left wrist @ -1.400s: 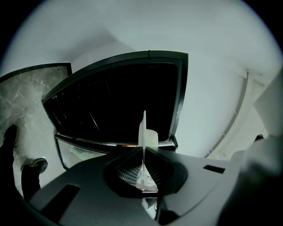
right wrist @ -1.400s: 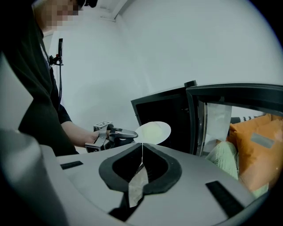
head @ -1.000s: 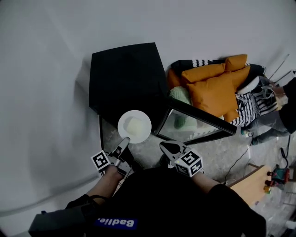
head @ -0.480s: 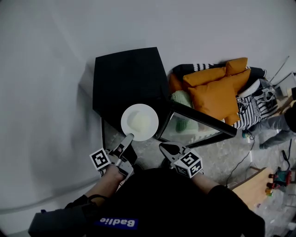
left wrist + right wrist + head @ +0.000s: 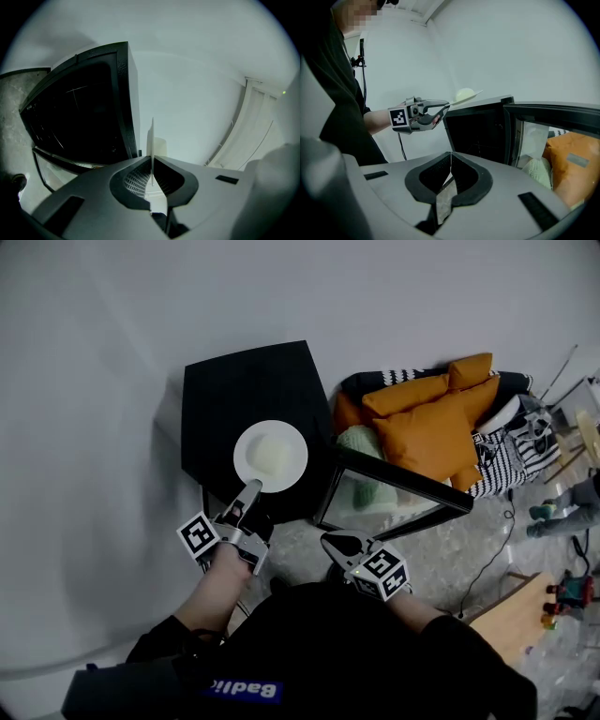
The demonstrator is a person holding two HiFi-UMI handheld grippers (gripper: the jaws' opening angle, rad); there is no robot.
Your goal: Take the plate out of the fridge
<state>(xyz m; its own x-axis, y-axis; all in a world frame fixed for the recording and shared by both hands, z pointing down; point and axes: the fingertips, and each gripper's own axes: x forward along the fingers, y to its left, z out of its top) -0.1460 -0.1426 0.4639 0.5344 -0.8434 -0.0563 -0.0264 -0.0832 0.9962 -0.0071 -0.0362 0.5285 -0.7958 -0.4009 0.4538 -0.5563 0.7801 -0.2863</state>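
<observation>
A white plate [image 5: 246, 448] with a pale lump of food [image 5: 273, 456] hangs over the top of the black fridge [image 5: 234, 390]. My left gripper [image 5: 251, 489] is shut on the plate's near rim. Seen edge-on between the jaws in the left gripper view, the plate [image 5: 151, 133] is a thin white line beside the fridge [image 5: 79, 117]. My right gripper [image 5: 330, 540] is shut and empty, low in front of the open fridge door [image 5: 394, 486]. From the right gripper view, the plate [image 5: 465, 96] sits level above the dark fridge opening [image 5: 478, 131].
Orange cushions [image 5: 427, 423], a green cushion [image 5: 361, 439] and striped cloth [image 5: 511, 460] are piled right of the fridge. The open glass door [image 5: 543, 112] juts out to the right. A white wall [image 5: 94, 381] runs along the left. A wooden board [image 5: 511, 615] lies on the floor at right.
My left gripper has carried the plate up and away from the fridge front, so it now hangs over the fridge top. The right gripper has stayed where it was.
</observation>
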